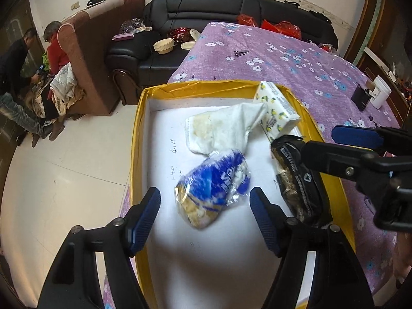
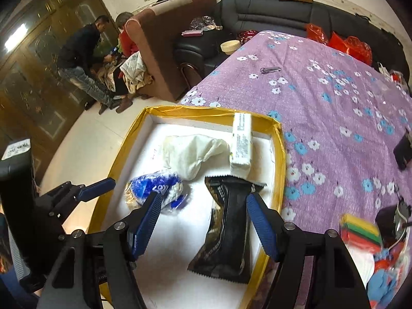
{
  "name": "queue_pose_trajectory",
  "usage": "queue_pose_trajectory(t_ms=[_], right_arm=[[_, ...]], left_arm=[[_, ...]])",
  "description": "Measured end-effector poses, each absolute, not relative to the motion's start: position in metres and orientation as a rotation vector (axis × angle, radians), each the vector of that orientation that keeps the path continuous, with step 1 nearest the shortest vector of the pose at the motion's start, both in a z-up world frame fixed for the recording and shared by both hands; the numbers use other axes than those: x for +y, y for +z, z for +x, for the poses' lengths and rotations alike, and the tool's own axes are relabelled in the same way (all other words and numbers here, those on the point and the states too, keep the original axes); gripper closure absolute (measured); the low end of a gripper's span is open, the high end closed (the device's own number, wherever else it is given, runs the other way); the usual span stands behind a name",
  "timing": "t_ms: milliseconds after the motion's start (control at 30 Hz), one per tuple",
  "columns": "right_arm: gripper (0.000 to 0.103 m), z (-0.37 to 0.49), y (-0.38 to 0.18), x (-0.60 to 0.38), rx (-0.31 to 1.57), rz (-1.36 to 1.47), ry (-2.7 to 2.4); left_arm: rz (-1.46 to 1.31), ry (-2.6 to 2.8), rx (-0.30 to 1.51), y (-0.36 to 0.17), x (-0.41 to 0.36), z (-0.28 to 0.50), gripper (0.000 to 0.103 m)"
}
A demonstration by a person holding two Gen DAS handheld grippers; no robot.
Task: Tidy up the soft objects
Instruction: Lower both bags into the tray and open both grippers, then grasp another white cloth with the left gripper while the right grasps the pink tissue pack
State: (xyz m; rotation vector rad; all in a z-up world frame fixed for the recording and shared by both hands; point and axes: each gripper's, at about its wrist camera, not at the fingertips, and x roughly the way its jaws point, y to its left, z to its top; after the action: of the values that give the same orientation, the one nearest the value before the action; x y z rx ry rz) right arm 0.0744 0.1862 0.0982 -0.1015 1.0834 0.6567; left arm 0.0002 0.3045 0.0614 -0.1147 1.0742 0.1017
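Both the left tongs (image 1: 204,200) and right tongs (image 2: 203,206) gape, gripping nothing; lettering on the blue packet (image 1: 213,180) and black pouch (image 2: 229,229) is illegible.

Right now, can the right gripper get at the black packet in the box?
Probably yes. The right gripper hangs open over the black packet, which lies flat in the yellow-rimmed box with nothing covering it; the blue-and-white bag sits clear to one side.

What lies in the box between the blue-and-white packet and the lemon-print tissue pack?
A crumpled white cloth lies between the blue-and-white packet and the tissue pack, touching both; the left wrist view shows it best.
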Motion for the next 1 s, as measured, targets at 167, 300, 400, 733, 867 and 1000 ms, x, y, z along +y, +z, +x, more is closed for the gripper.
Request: queue_pose_trajectory(t_ms=[167,300,400,733,867,1000], right_arm=[[0.029,0.063,0.1,0.169,1.09,-0.073,0.646],[0.029,0.052,0.099,0.151,1.099,-0.047,0.635],[0.029,0.047,0.099,0.132,1.104,-0.019,0.619],[0.029,0.021,0.1,0.036,1.107,0.105,0.523],[0.029,0.0,0.101,-0.016,1.09,0.146,0.463],[0.029,-0.018,0.094,-0.066,1.1,0.211,0.383]], left_arm=[[-0.115,0.089,1.068,0.065,0.292,-0.008,0.032],[-0.101,0.071,1.067,0.067,0.276,-0.012,0.032],[-0.086,0.059,1.065,0.07,0.263,-0.016,0.032],[-0.046,0.008,1.058,0.083,0.217,-0.022,0.032],[-0.027,-0.029,1.053,0.088,0.192,-0.023,0.032],[-0.016,-0.065,1.06,0.089,0.168,-0.022,0.032]])
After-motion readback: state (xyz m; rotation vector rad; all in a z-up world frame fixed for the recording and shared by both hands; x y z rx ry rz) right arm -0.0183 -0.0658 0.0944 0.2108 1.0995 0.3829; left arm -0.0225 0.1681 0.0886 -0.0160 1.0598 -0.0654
